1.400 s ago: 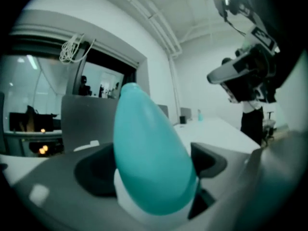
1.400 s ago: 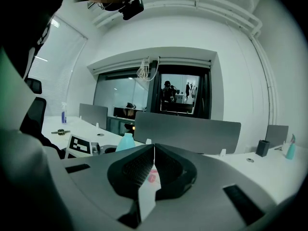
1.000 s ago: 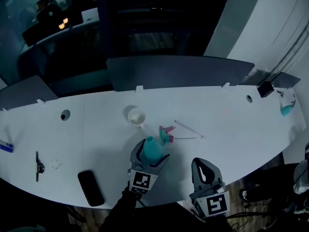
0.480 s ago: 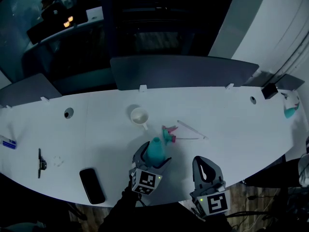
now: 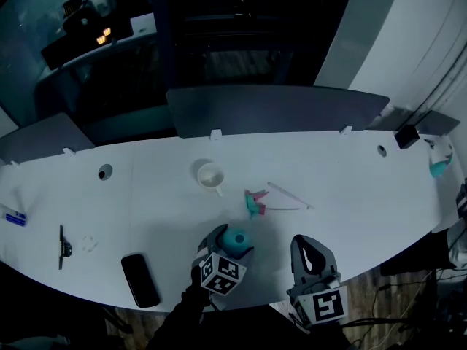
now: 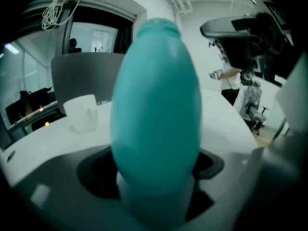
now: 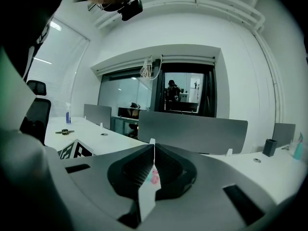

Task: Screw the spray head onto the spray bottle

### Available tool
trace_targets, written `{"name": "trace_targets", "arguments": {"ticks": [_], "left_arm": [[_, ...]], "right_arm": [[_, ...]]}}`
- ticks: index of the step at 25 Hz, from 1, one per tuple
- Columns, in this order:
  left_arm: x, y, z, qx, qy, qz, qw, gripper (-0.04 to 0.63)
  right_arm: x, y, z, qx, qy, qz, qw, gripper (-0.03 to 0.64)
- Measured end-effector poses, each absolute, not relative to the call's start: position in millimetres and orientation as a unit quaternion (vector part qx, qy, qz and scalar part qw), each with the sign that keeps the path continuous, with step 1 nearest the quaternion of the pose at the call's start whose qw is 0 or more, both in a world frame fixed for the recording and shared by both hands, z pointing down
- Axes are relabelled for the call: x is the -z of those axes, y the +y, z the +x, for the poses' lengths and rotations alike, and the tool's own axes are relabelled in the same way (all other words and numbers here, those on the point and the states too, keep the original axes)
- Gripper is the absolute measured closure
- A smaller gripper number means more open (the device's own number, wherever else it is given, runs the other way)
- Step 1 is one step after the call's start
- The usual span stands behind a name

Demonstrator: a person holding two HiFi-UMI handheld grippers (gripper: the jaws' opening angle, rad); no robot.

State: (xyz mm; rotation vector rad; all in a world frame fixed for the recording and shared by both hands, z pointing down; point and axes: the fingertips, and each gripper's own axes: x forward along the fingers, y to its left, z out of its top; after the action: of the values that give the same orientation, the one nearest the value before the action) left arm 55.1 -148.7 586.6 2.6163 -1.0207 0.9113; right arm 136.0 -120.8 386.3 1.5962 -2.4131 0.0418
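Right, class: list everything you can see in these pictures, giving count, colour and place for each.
spray bottle: one, teal, near table edge, between left jaws
spray head: one, pink and teal, lying mid-table
mug: one, white, left of spray head, further back
phone: one, black, near edge, left
far spray bottle: one, white and teal, table's right end
table: one, white, curved
divider: one, grey, behind table
left gripper: one, grey, jaws just closing further on the spray bottle
right gripper: one, grey, jaws together, empty, right of bottle

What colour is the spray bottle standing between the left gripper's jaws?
Plain teal, no pattern. The spray bottle shows best in the left gripper view.
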Motion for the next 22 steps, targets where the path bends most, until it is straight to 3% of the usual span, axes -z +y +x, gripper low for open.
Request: {"name": "trace_targets", "arguments": {"ticks": [5, 10, 16, 22], "left_arm": [[-586.8, -147.7, 55.6, -0.308, -0.337, 0.885, 0.093, 0.181], [-587.9, -142.2, 57.3, -0.311, -0.315, 0.892, 0.085, 0.181], [-588.7, -139.4, 57.8, -0.313, -0.304, 0.896, 0.080, 0.181], [-588.3, -137.4, 58.5, -0.314, -0.298, 0.898, 0.077, 0.181]], "right_arm": [[-387.9, -121.4, 134.6, -0.007, -0.832, 0.538, 0.137, 0.609], [-405.1, -140.4, 130.8, -0.004, -0.859, 0.472, 0.199, 0.609], [-455.2, -177.7, 106.7, 0.033, -0.878, 0.296, 0.375, 0.606], [-516.0, -200.1, 94.0, -0.009, -0.814, 0.106, 0.571, 0.534]]}}
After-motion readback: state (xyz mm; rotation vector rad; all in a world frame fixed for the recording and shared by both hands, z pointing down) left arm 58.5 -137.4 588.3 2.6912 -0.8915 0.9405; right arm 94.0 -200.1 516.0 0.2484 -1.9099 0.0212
